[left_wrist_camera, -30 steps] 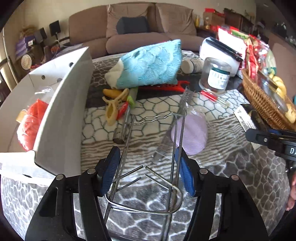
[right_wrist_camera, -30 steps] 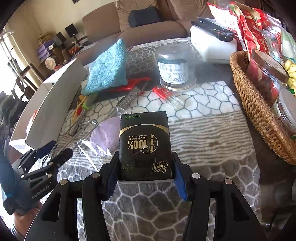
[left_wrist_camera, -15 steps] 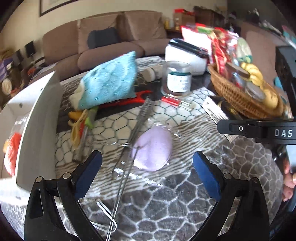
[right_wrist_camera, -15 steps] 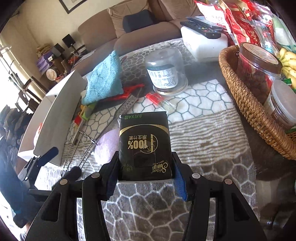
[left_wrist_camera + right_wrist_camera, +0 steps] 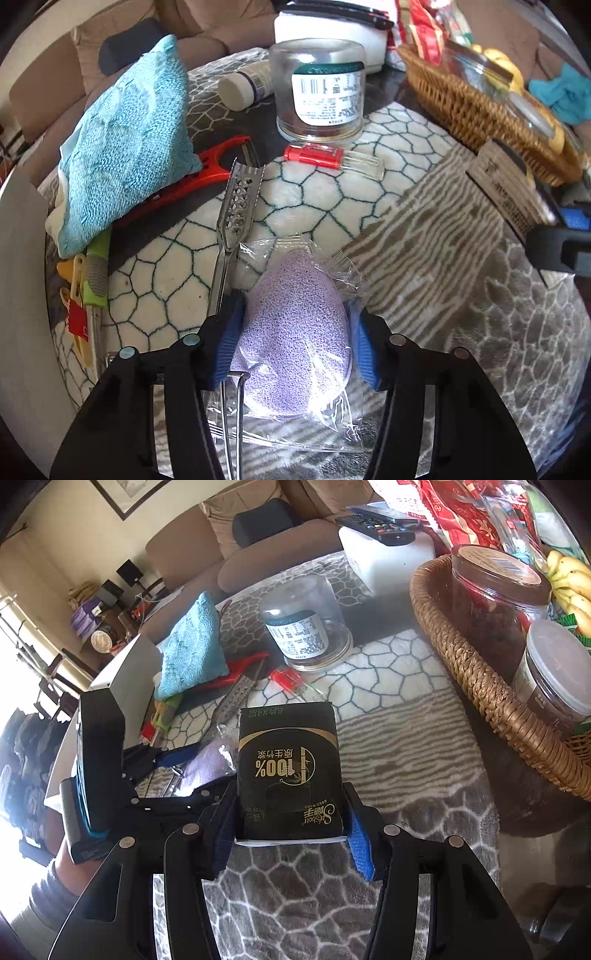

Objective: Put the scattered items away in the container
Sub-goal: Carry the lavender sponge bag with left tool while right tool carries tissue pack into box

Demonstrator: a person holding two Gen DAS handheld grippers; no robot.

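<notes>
My left tool (image 5: 293,343) had just closed on the bagged sponge (image 5: 295,332); right tool (image 5: 288,834) pinched a tissue pack (image 5: 288,771). Next, I judged, lift to the box (image 5: 129,672).

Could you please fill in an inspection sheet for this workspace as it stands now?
Surface: patterned grey and white cloth covers the table.
Job's things: bagged purple sponge; black tissue pack; steel tongs; white container at the left.
Clutter: teal towel, glass jar, wicker basket.
Grippers: left hand-held gripper has just closed onto the sponge; right hand-held gripper holds the tissue pack.
Cables: nothing seen.
Surroundings: sofa.
</notes>
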